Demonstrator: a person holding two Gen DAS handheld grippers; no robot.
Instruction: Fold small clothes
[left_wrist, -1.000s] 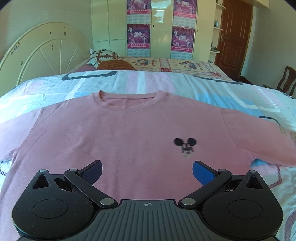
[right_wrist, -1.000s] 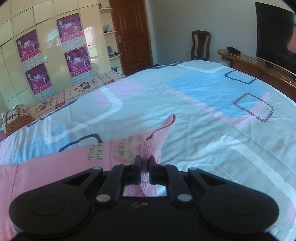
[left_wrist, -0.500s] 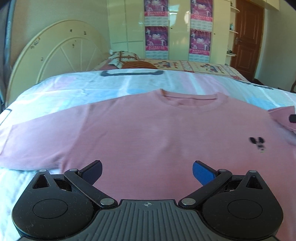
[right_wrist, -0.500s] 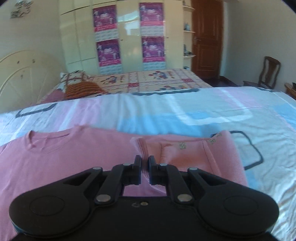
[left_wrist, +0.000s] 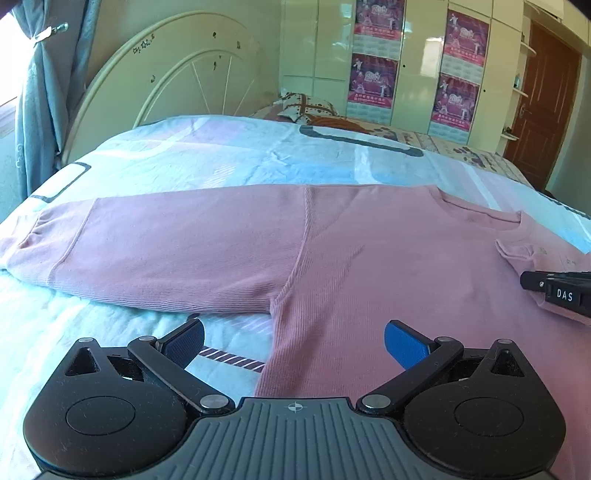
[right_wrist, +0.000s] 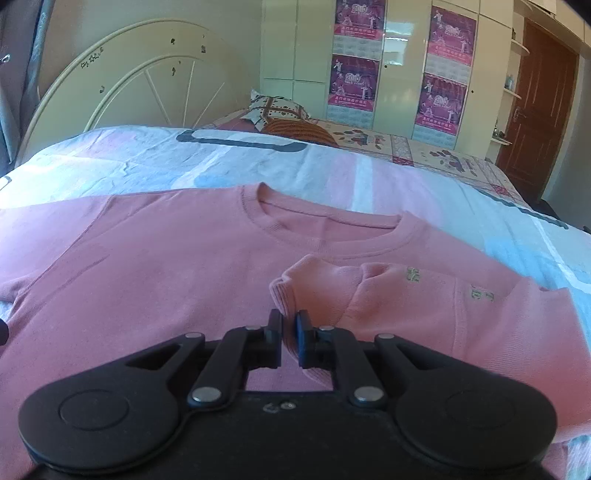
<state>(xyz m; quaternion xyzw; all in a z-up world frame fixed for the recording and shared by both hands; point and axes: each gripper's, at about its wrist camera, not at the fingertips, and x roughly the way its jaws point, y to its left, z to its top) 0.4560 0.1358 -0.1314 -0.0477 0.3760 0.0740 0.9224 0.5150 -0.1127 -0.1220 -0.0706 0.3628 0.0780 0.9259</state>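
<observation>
My right tool (right_wrist: 287, 334) is clamped on the cuff of the right sleeve (right_wrist: 369, 291), which I have carried in over the chest of the pink shirt (right_wrist: 166, 266); the cuff bunches up just ahead of the fingers, below the collar (right_wrist: 325, 225). My left tool (left_wrist: 293, 341) hangs with its blue pads spread wide and nothing between them, straddling the side edge of the shirt just under the armpit. Ahead of it and to its left the other sleeve (left_wrist: 166, 247) lies flat across the bed (left_wrist: 221, 158).

The risk I see is in the release. If I let go with the cuff crumpled like this, the sleeve will likely settle in a lump, not a clean fold, and the next fold will trap that bulge. Dragging further could also pull the shoulder and skew the body on the slippery sheet. On the left, closing here might pinch the bedsheet along with the hem; I cannot tell how close the pads are to the fabric.
</observation>
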